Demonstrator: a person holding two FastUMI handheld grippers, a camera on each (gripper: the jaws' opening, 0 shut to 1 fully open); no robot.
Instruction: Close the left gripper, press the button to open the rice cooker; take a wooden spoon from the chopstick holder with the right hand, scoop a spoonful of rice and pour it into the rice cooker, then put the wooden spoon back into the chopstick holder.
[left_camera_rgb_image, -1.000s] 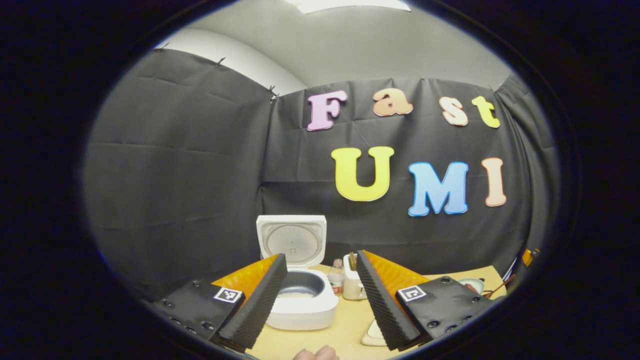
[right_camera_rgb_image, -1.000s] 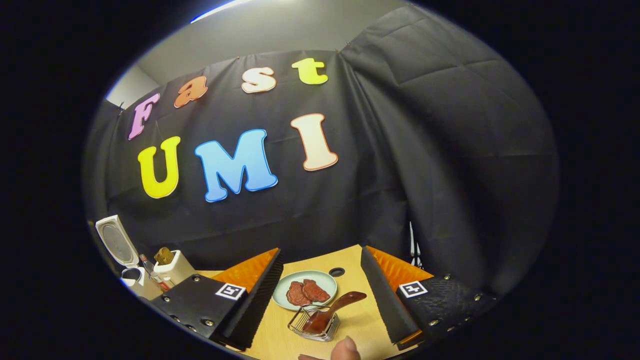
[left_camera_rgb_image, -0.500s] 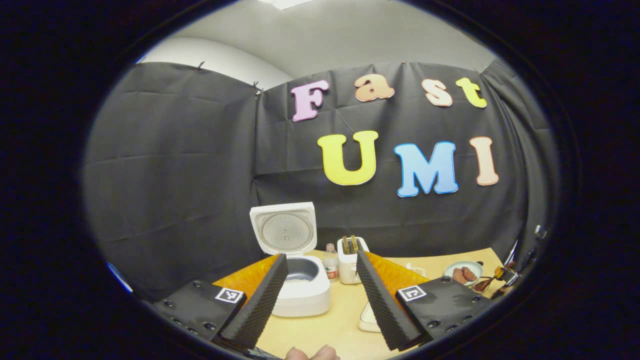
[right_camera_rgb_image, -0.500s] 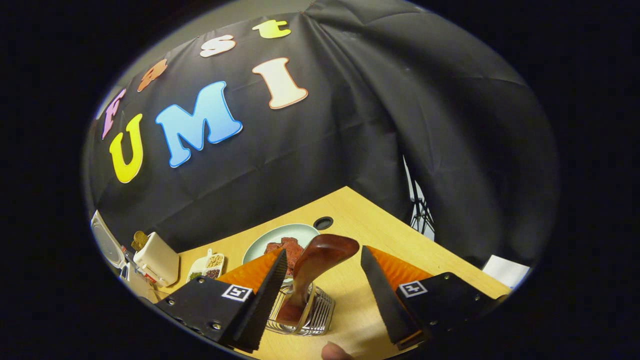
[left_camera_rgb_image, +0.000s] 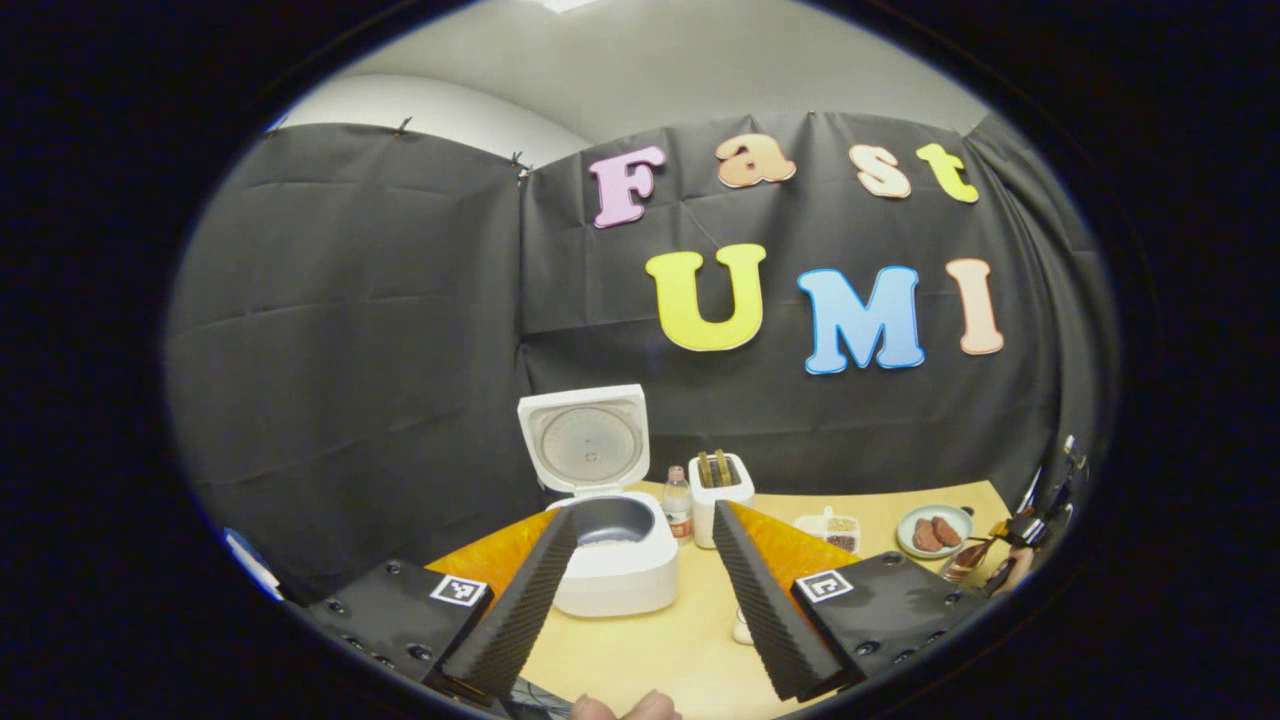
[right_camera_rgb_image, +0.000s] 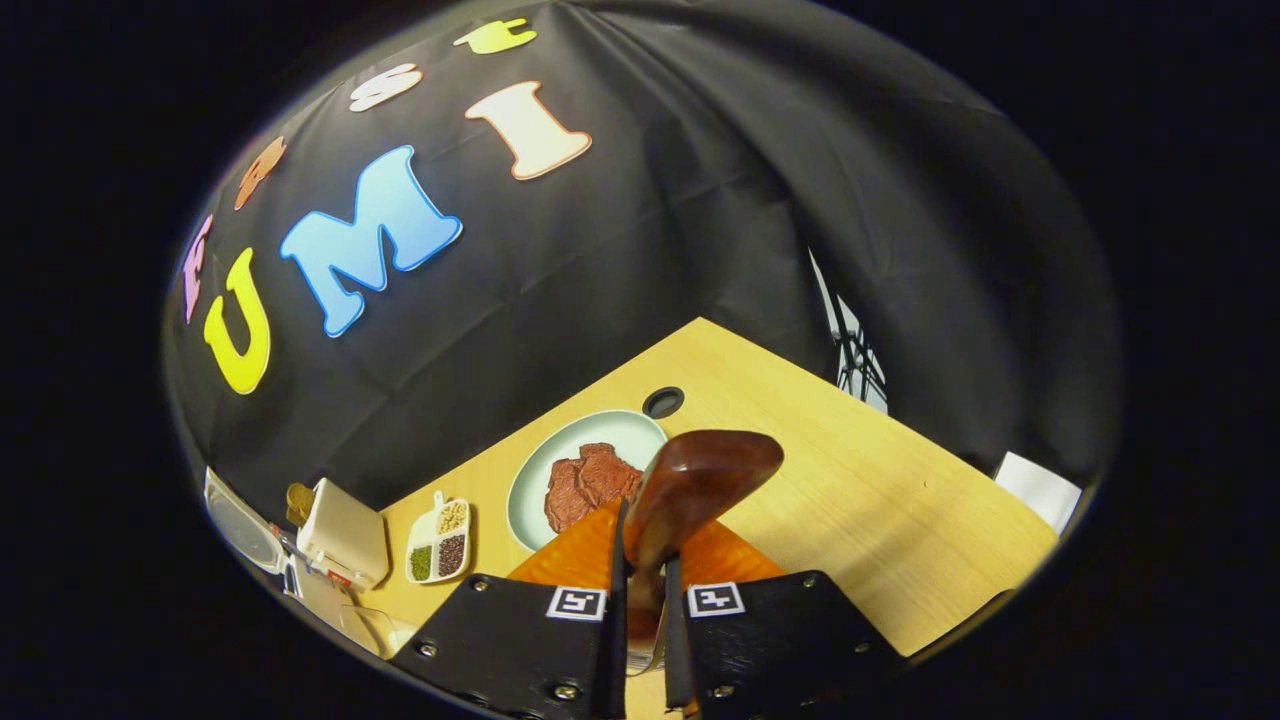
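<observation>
The white rice cooker (left_camera_rgb_image: 612, 570) stands with its lid (left_camera_rgb_image: 585, 440) raised and its dark inner pot showing. My left gripper (left_camera_rgb_image: 640, 590) hangs open in front of it, above the table, holding nothing. My right gripper (right_camera_rgb_image: 640, 590) is shut on the handle of the dark wooden spoon (right_camera_rgb_image: 700, 475), which sticks up between its fingers. The wire chopstick holder lies under those fingers, almost wholly hidden. At the far right of the left gripper view, the right gripper (left_camera_rgb_image: 1010, 560) shows small beside the plate.
On the wooden table (right_camera_rgb_image: 880, 500) are a pale plate of meat slices (right_camera_rgb_image: 540, 490), a sectioned dish of grains (right_camera_rgb_image: 440, 540), a white toaster (left_camera_rgb_image: 722, 485) and a small bottle (left_camera_rgb_image: 678, 503). A small white container (left_camera_rgb_image: 741, 628) peeks out behind my left gripper's finger.
My right gripper came down over the wire holder and shut on the spoon handle. My left gripper stayed open and drew back a little from the cooker.
</observation>
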